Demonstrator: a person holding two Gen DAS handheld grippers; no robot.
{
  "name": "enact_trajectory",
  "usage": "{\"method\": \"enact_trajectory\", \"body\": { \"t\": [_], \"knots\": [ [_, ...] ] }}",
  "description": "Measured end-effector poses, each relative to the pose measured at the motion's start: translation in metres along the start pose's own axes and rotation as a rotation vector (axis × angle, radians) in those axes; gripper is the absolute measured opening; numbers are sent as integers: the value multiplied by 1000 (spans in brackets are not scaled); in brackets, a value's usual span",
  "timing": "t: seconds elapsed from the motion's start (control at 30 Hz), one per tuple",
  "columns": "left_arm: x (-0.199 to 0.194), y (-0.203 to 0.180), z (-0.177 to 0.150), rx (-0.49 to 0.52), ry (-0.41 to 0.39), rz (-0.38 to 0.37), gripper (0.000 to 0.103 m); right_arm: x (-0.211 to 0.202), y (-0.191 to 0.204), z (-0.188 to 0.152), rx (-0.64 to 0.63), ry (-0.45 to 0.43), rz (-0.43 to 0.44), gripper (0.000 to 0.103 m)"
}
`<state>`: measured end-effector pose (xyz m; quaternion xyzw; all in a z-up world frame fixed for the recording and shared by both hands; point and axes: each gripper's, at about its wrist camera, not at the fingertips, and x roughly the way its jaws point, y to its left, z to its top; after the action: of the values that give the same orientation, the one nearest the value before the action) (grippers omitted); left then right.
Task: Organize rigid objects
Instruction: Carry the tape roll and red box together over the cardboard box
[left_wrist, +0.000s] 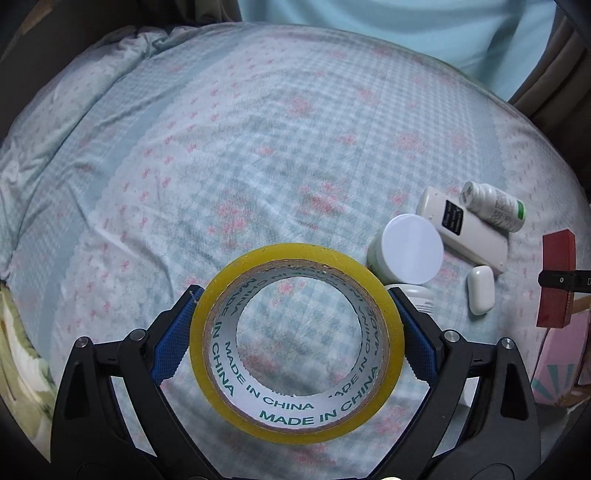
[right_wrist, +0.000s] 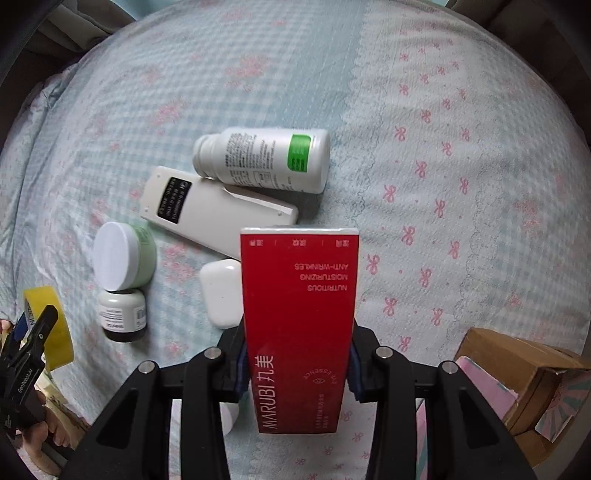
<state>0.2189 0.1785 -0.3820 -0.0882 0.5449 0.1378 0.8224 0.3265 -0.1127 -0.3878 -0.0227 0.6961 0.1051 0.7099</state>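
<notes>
A roll of yellow tape (left_wrist: 295, 254) with a printed cardboard core hangs above the bedsheet, and my left gripper (left_wrist: 295, 293) is shut on it, its blue pads (left_wrist: 177, 332) pressing both sides. The same roll (right_wrist: 48, 302) shows at the left edge of the right wrist view. My right gripper (right_wrist: 299, 332) is shut on a tall red cosmetics box (right_wrist: 299, 295), held upright over the bed. In the left wrist view that red box (left_wrist: 557, 277) appears at the far right.
Grouped on the checked sheet (right_wrist: 443, 184) lie a white pill bottle with a green label (right_wrist: 266, 158), a white remote (right_wrist: 214, 210), a green jar with a white lid (right_wrist: 118, 258), a small dark bottle (right_wrist: 122, 314) and a white earbud case (right_wrist: 221, 291). A cardboard box (right_wrist: 517, 369) stands at the lower right.
</notes>
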Motion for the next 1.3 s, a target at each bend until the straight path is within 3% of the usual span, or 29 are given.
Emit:
{"method": "enact_trajectory", "body": {
  "t": [0.3, 0.53, 0.7, 0.97, 1.17, 1.3],
  "knots": [
    [-112, -62, 8, 101, -101, -70, 95, -100, -41, -47, 75, -157, 116, 38],
    [-185, -153, -14, 210, -152, -175, 95, -155, -99, -103, 138, -238, 134, 37],
    [-216, -228, -33, 293, -179, -249, 95, -187, -152, -143, 160, -277, 91, 37],
    [-227, -350, -67, 424, -142, -353, 95, -205, -249, -182, 246, -284, 30, 37],
    [-199, -429, -97, 519, -50, -389, 95, -184, -310, -199, 318, -241, 14, 37],
    [-169, -470, -114, 586, 28, -369, 95, -157, -340, -204, 359, -193, 7, 37]
  ]
}}
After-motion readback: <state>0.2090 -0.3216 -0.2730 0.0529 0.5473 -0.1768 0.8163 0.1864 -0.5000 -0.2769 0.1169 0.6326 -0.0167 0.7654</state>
